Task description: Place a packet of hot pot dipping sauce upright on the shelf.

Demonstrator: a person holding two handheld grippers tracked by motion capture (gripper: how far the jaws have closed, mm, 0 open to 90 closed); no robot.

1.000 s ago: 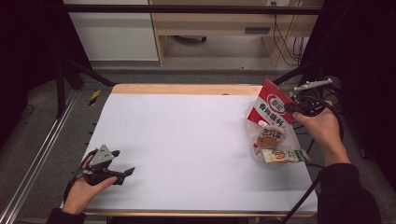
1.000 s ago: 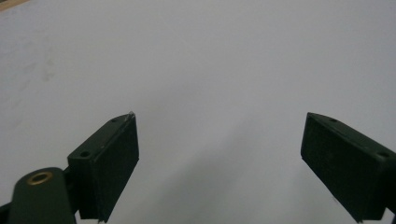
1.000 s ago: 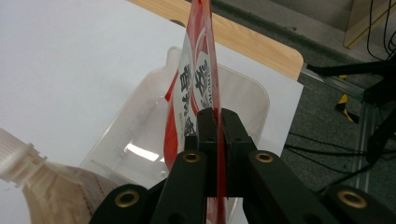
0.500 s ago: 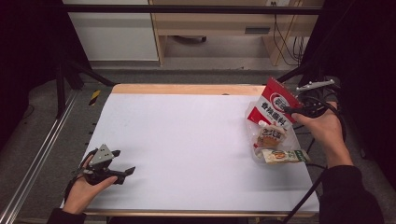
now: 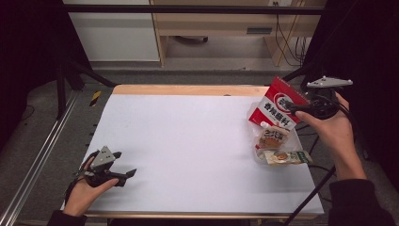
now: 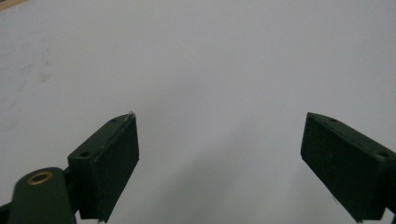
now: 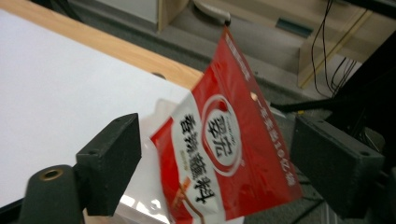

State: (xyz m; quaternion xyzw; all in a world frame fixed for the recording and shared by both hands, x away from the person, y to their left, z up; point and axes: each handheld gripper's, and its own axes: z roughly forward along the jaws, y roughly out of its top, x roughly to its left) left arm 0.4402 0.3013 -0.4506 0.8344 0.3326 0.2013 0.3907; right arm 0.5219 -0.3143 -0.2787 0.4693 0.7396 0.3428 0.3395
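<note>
A red and white seasoning packet (image 5: pixel 277 106) stands tilted at the table's right edge, leaning over a clear bag of snacks (image 5: pixel 275 146). My right gripper (image 5: pixel 291 107) hovers at the packet's right side. Its jaws have just been opening. In the right gripper view the packet (image 7: pixel 229 140) sits between the wide jaws of that gripper (image 7: pixel 222 149), and neither pad presses on it. My left gripper (image 5: pixel 124 164) rests open on the white table cover (image 5: pixel 188 141) at the front left. Nothing lies between the jaws of the left gripper (image 6: pixel 219 158) but bare white surface.
Inside the clear bag lie a round orange snack pack (image 5: pixel 273 138) and a green-edged packet (image 5: pixel 282 157). A wooden table edge (image 5: pixel 188 89) runs along the back. Beyond it are a floor, cabinets and cables. A metal rail (image 5: pixel 42 155) lies left of the table.
The right gripper was shut on the red packet's edge. It has opened, risen a little and drawn slightly right. The left hand has stayed put.
</note>
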